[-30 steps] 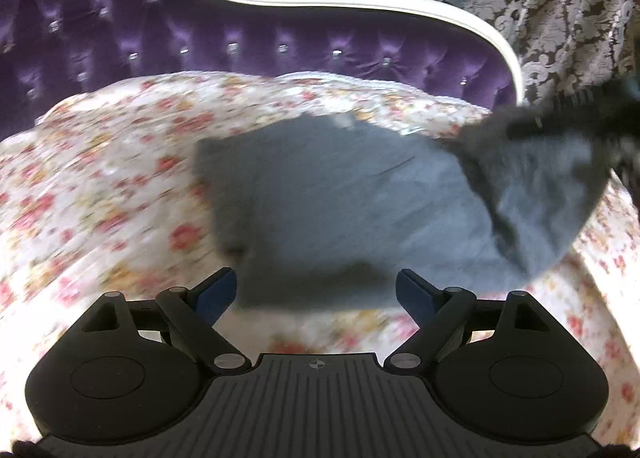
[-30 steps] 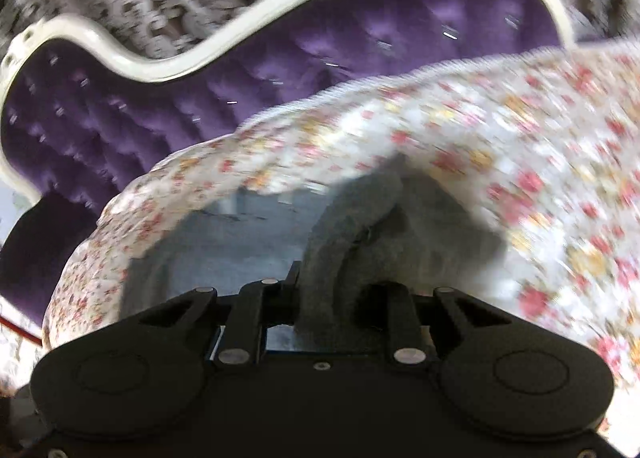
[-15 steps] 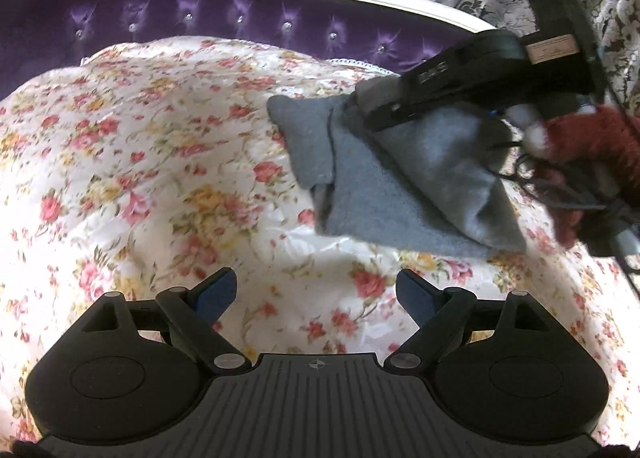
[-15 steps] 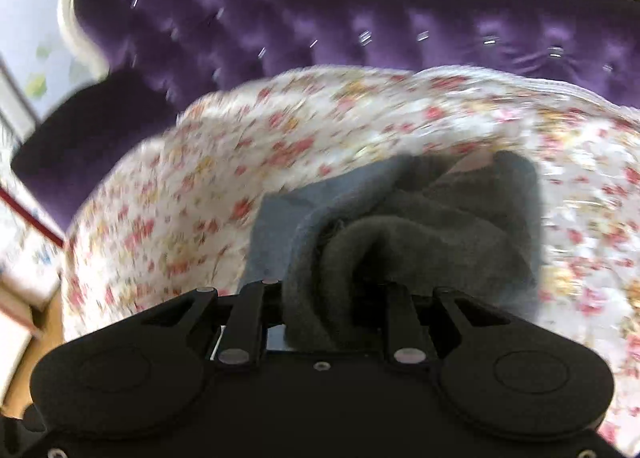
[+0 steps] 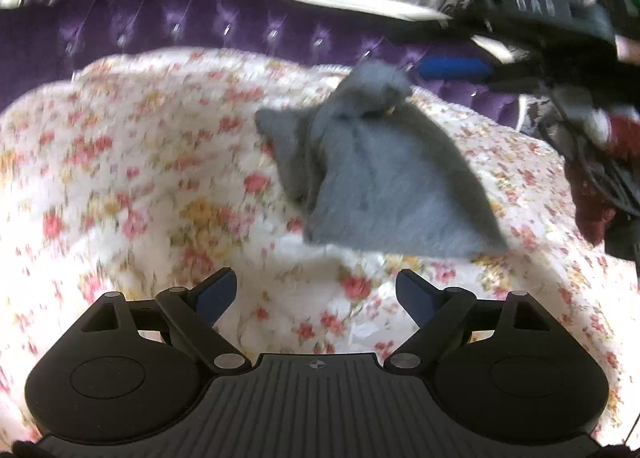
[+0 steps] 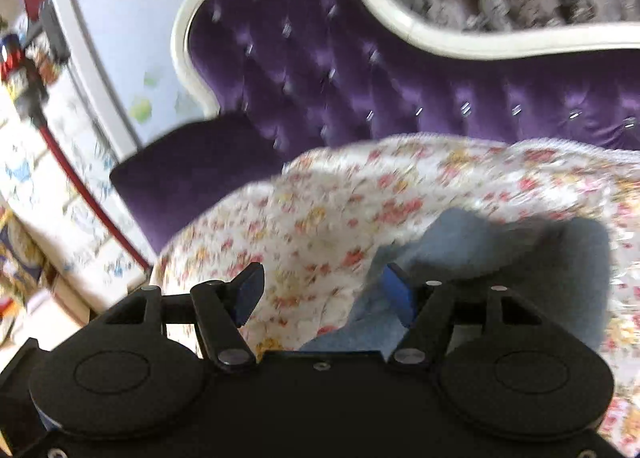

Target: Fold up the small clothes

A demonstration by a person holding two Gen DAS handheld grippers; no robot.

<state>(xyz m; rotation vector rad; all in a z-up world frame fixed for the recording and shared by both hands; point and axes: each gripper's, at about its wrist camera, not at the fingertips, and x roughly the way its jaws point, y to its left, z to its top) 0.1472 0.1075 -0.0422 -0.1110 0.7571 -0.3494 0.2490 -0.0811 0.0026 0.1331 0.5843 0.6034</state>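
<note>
On the floral bedspread (image 5: 160,177), right of centre, lies a grey garment (image 5: 384,185); left gripper (image 5: 316,294) and right gripper (image 6: 324,294) both gape wide, empty.

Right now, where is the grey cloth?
In the left wrist view the grey cloth lies bunched on the floral cover, right of centre, beyond the open left tongs and before the purple backrest.

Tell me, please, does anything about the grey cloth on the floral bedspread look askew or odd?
Yes. The grey cloth is no neat fold: it lies as a lopsided triangle on the floral bedspread, with its top corner bunched and sticking up. Both the left gripper and right gripper are open.
</note>
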